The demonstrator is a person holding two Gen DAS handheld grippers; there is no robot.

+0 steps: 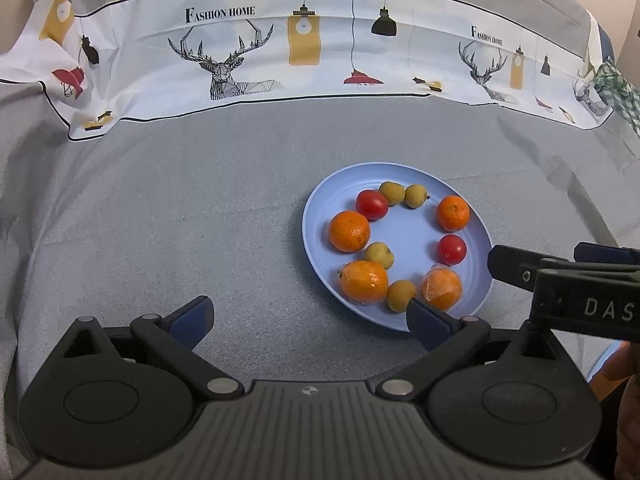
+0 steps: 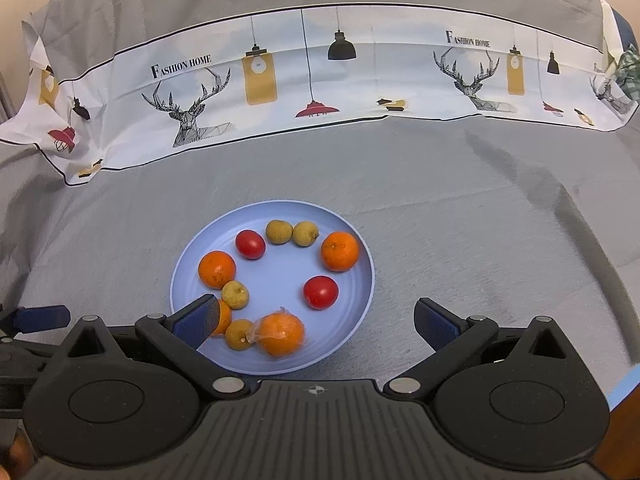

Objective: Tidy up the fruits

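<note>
Grey cloth and a printed runner, nothing fancy.

A grey cloth (image 2: 460,208) covers the whole surface, creased here and there, and along its far side runs a white printed strip (image 2: 304,92) with stag heads, hanging lamps and the words "FASHION HOME". Over at the far right edge, a bit of green checked fabric (image 1: 618,88) pokes in, bunched up.

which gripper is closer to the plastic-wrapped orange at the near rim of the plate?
Left. The left gripper has its right finger right beside the wrapped orange. The right gripper hangs open over the plate's near edge, fingers straddling it.
</note>
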